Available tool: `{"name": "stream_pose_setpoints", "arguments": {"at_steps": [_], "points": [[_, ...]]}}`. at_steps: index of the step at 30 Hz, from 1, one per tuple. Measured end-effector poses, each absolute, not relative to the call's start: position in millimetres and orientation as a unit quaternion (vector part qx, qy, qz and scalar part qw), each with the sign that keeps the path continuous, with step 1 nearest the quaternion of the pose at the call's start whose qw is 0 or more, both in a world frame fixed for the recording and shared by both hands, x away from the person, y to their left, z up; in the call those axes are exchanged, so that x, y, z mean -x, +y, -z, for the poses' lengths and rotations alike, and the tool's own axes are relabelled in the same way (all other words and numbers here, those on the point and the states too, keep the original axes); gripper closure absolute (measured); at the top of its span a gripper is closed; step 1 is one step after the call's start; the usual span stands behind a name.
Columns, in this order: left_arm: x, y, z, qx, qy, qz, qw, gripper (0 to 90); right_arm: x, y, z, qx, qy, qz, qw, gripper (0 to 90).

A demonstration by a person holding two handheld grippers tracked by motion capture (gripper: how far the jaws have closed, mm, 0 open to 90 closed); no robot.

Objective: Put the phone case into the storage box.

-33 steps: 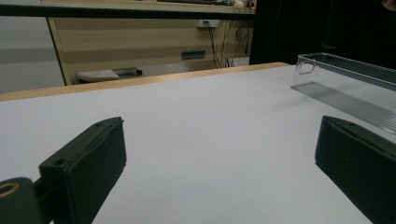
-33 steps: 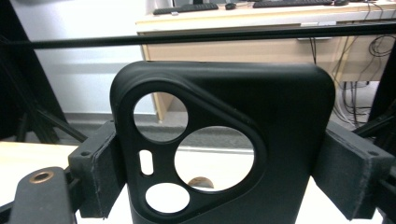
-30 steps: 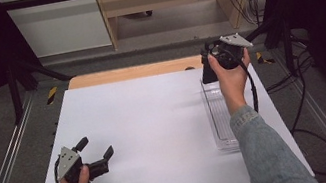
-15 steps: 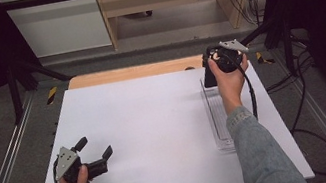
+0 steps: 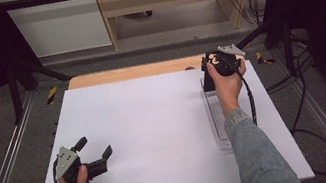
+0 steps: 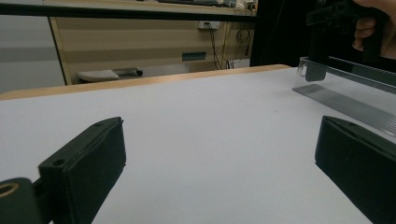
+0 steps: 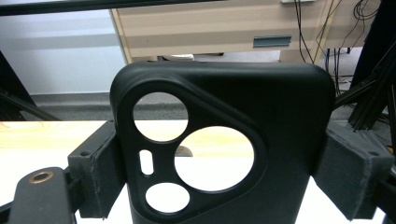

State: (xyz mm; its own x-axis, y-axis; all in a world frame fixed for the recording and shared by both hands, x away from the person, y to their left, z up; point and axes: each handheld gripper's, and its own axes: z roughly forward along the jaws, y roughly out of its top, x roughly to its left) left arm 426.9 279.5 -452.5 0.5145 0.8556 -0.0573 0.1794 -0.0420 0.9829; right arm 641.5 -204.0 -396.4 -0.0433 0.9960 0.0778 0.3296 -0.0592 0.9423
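Observation:
A black phone case (image 7: 289, 140) with round camera cut-outs stands upright between the pads (image 7: 100, 168) of my right gripper (image 5: 208, 74), which is shut on its two long edges. In the high view the phone case (image 5: 208, 82) hangs at the far end of a clear plastic tray (image 5: 217, 122) on the right side of the white table (image 5: 156, 123). My left gripper (image 5: 95, 151) rests low at the near left of the table, open, with nothing between its jaws. From the left gripper view, the right gripper (image 6: 336, 18) holds the case (image 6: 317, 46) over the tray (image 6: 345, 100).
A wooden strip (image 5: 132, 72) runs along the table's far edge. Metal rails (image 5: 6, 165) flank the table, and cables (image 5: 299, 98) trail on the floor at right. A wooden cabinet (image 5: 160, 0) stands behind.
My right hand has come down a little with the phone case, nearer the far end of the tray. The left gripper has stayed where it was.

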Motion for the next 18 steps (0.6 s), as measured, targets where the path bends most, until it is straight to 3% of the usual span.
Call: {"name": "stream_pose_setpoints", "arguments": {"at_steps": [18], "points": [[-427.4, 279.9, 452.8, -0.658, 0.393, -0.294, 0.571, 2.0, -644.6, -198.2, 406.8, -0.578, 0.574, -0.433, 0.385, 13.6]]}}
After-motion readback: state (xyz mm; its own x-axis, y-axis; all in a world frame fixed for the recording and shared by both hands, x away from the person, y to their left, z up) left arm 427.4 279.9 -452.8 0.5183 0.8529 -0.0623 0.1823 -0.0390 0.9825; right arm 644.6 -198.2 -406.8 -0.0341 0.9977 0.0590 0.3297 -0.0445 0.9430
